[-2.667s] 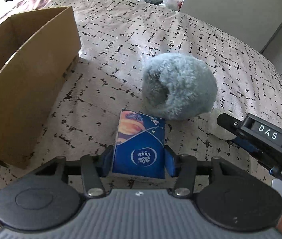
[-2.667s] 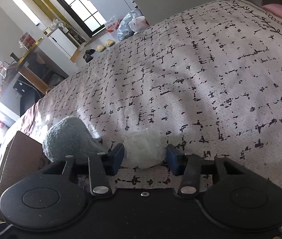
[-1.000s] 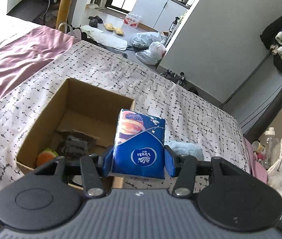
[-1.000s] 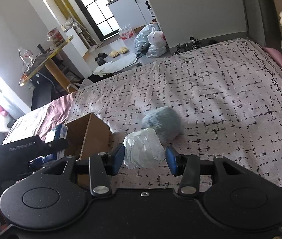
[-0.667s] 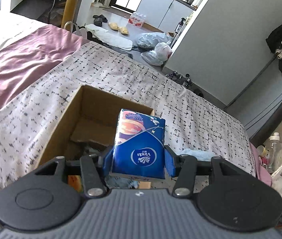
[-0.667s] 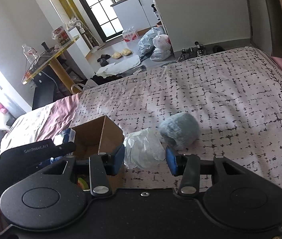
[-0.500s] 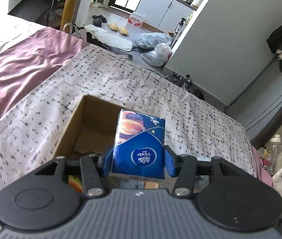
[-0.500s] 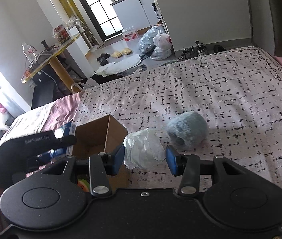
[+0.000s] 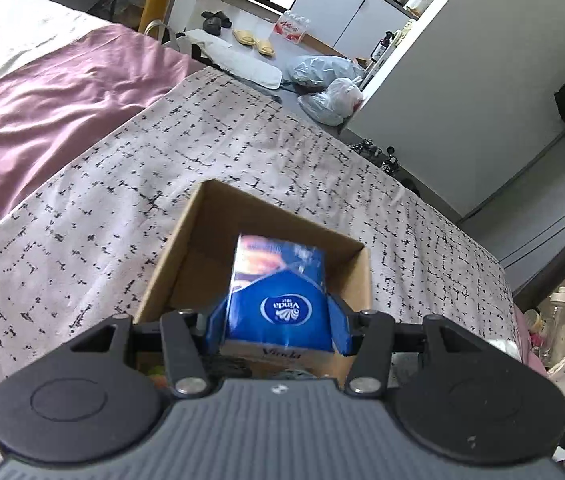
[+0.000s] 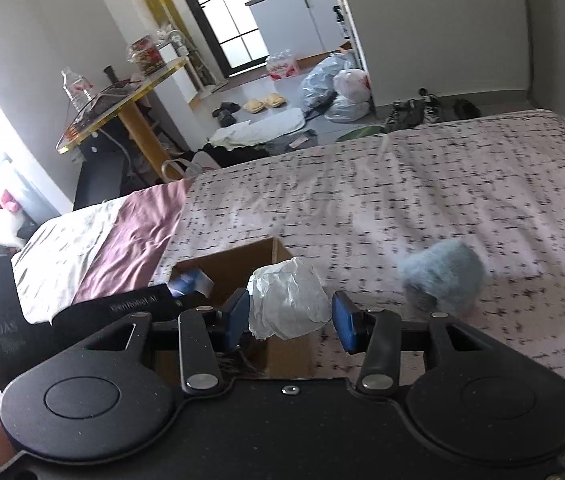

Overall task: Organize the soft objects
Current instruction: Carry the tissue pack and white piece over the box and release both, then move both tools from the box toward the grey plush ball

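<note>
My left tongs [image 9: 276,330] clamp a blue Vinda tissue pack [image 9: 278,300] over the cardboard box [image 9: 186,256], while my right tongs [image 10: 290,322] grip a white crumpled wad [image 10: 288,304].

The blue tissue pack [image 9: 278,304] with a white logo is upright over the open cardboard box [image 9: 186,248] that stands on the bed. The white crumpled plastic bag [image 10: 288,304] is above the box's corner. The fluffy grey-blue ball [image 10: 442,280] lies on the bedspread beside the box.
</note>
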Demonstrator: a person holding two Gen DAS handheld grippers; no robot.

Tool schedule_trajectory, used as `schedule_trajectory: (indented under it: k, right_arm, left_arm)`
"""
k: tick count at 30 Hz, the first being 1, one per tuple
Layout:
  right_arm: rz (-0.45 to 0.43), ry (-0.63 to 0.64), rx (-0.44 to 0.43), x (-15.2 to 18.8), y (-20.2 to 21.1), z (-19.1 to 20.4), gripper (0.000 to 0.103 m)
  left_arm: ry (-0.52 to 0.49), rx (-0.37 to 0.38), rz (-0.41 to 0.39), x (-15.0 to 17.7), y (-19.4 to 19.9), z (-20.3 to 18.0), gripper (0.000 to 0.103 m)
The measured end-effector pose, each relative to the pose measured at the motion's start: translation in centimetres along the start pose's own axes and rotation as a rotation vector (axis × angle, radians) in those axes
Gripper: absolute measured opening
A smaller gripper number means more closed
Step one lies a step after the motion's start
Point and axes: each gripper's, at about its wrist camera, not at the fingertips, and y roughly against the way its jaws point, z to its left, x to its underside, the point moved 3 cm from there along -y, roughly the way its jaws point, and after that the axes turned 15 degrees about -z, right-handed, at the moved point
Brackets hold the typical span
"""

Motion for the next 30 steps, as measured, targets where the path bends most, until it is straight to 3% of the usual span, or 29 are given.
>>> schedule_trajectory:
  k: [8, 22, 25, 27, 30]
  right_arm:
    - [0.016, -0.015, 0.0, 1.0, -2.8, 1.6, 0.045]
    - [0.079, -0.029, -0.032, 2.6, -6.2, 3.7, 0.045]
    - [0.107, -0.015, -0.048, 2.9, -6.8, 4.1, 0.048]
    - [0.127, -0.017, -0.027, 2.9, -6.9, 4.1, 0.057]
    - [0.097, -0.027, -0.016, 2.5, -5.7, 3.4, 0.06]
  left_arm:
    - [0.049, -0.011, 0.027, -0.3, -1.8, 2.3, 0.051]
    - [0.116, -0.013, -0.018, -1.2, -1.4, 3.3, 0.054]
    - [0.124, -0.019, -0.029, -1.3, -1.0, 3.5, 0.055]
    - [0.119, -0.019, -0.023, -1.2, -1.1, 3.4, 0.057]
    - [0.113, -0.03, -0.008, -1.0, -1.2, 3.4, 0.06]
